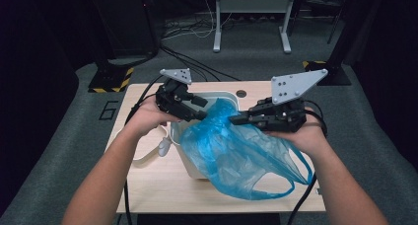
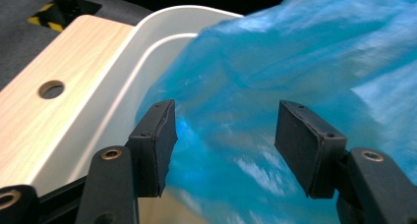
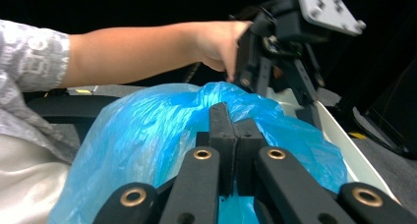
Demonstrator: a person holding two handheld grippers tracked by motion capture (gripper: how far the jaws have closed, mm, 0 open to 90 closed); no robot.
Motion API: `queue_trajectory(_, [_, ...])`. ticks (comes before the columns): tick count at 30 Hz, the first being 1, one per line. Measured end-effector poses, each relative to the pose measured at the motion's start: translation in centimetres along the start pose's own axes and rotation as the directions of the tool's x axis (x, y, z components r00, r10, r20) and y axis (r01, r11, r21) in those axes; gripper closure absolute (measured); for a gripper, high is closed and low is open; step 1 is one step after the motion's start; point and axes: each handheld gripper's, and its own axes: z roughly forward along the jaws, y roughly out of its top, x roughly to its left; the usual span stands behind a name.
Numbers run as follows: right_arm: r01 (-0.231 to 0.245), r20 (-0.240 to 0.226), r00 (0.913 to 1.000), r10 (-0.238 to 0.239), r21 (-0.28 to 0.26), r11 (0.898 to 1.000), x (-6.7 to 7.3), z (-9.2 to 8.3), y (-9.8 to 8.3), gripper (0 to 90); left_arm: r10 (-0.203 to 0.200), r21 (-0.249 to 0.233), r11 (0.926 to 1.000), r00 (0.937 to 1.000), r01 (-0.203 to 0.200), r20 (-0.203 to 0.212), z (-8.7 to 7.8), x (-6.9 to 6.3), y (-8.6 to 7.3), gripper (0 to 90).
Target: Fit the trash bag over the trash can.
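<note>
A crumpled blue plastic bag (image 1: 231,151) drapes over a white bin (image 1: 227,94) on the wooden table (image 1: 157,185); its handles trail toward the front right edge. My left gripper (image 1: 201,109) reaches in from the left at the bin's rim. In the left gripper view it (image 2: 223,140) is open, with the bag (image 2: 295,62) bulging between and beyond the pads (image 2: 157,145) without being pressed. My right gripper (image 1: 235,120) comes from the right, and in the right gripper view it (image 3: 232,117) is shut on a bunched fold of the bag (image 3: 147,130).
A white curved piece (image 1: 148,158) lies on the table left of the bin. A round hole (image 1: 240,93) sits near the table's far edge. Beyond the table are a grey floor, cables, desk legs (image 1: 217,32) and yellow-black stand bases (image 1: 112,79).
</note>
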Motion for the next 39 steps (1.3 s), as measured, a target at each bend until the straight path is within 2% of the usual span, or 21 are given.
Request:
queue_trajectory(5, [-0.019,0.033,0.9993,0.018,0.009,1.000,-1.1,0.6,-0.3,89.8,-0.009,-0.069,0.9976,1.0000,0.009,0.000,-2.3,-0.5,-0.3,39.0])
queue_trajectory(11, [-0.026,0.061,0.9978,0.024,0.046,0.999,-2.1,1.7,-0.3,89.7,0.005,-0.101,0.9949,0.9996,-0.003,0.027,-3.7,-2.1,-0.4,38.4])
queue_trajectory(22, [-0.040,0.071,0.9969,0.032,0.108,0.993,-3.5,4.3,-0.2,89.7,0.042,-0.135,0.9902,0.9980,-0.035,0.048,-4.0,-4.0,-0.1,36.6])
queue_trajectory(26, [-0.042,0.060,0.9976,0.035,0.113,0.993,-3.7,5.0,-0.2,89.7,0.065,-0.107,0.9925,0.9970,-0.060,0.044,-3.1,-4.3,0.0,37.8])
queue_trajectory(28, [-0.042,0.054,0.9979,0.036,0.116,0.992,-3.7,5.4,-0.2,89.7,0.067,-0.091,0.9938,0.9973,-0.064,0.029,-2.5,-4.3,-0.1,42.8])
queue_trajectory(31, [-0.046,0.053,0.9978,0.040,0.131,0.990,-3.7,5.8,-0.4,89.7,0.064,-0.074,0.9954,0.9974,-0.061,0.034,-1.7,-3.8,-0.5,58.5])
queue_trajectory(34, [-0.057,0.060,0.9970,0.049,0.150,0.987,-4.0,6.2,-0.8,89.6,0.064,-0.049,0.9968,0.9977,-0.063,0.019,-1.1,-3.2,-0.9,72.4])
queue_trajectory(37, [-0.085,0.076,0.9944,0.073,0.171,0.982,-4.5,6.5,-1.2,88.8,0.066,-0.027,0.9974,0.9978,-0.066,-0.003,-0.8,-2.8,-1.2,81.0])
queue_trajectory(39, [-0.104,0.093,0.9917,0.089,0.183,0.978,-4.8,6.7,-1.5,84.5,0.068,-0.013,0.9976,0.9976,-0.068,-0.016,-0.7,-2.6,-1.2,83.4])
